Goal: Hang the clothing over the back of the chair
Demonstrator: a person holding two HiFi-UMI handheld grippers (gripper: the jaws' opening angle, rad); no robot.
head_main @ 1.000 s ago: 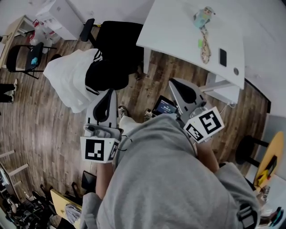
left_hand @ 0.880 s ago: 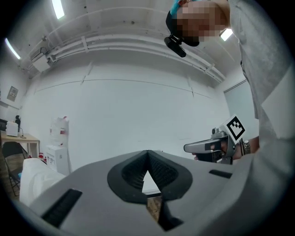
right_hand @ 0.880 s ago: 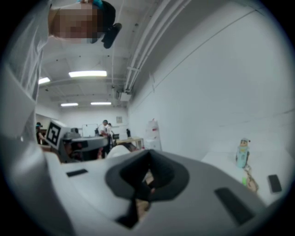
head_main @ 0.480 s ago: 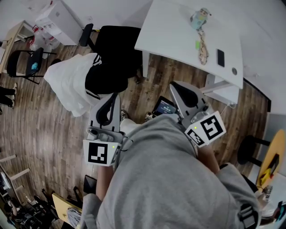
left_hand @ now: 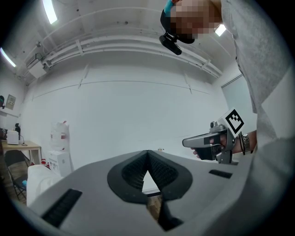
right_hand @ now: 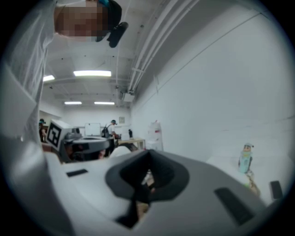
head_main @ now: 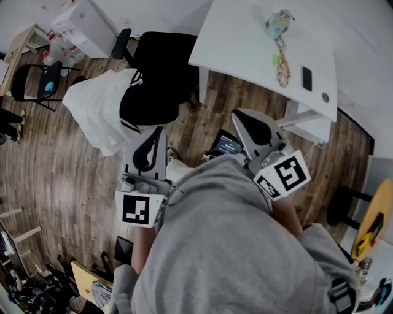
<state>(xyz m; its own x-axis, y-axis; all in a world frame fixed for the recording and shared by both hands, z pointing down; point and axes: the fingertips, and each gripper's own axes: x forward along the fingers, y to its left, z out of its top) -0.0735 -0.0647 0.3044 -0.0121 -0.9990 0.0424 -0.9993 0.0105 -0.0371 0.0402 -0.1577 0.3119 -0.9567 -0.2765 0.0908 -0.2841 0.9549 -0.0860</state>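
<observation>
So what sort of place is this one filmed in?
Probably an office or lab workroom: a white desk, a black office chair on wood-plank flooring, and long ceiling lights running down a large shared room in the right gripper view.

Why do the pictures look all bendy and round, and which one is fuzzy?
Head view: sharp, but the wide lens curves the table and floor. Left gripper view: sharp, black round border, glaring lights. Right gripper view: the fuzzy one, soft all over.
</observation>
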